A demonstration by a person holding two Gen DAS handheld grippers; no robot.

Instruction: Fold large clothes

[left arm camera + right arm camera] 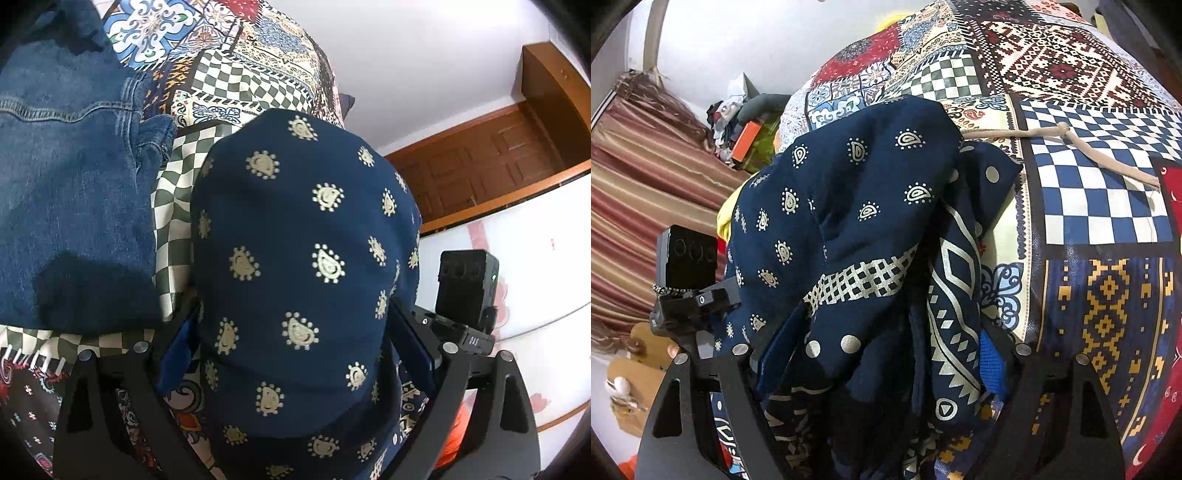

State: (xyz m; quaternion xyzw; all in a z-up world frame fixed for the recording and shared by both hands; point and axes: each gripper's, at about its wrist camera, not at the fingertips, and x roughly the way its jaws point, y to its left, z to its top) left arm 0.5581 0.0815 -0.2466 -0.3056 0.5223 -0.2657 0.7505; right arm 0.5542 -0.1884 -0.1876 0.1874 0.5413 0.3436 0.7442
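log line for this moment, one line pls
navy garment bunched on patchwork cover | left hand-held gripper and right hand-held gripper straddle it | jeans beside

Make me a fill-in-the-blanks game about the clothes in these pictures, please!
1. The navy cloth between the left gripper fingers has ____ teardrop prints.
2. Left of it lies folded blue ____.
3. In the right wrist view, a beige ____ lies on the patchwork bedspread.
4. The right gripper has the same ____ cloth between its fingers.

Missing words: cream; denim; cord; navy
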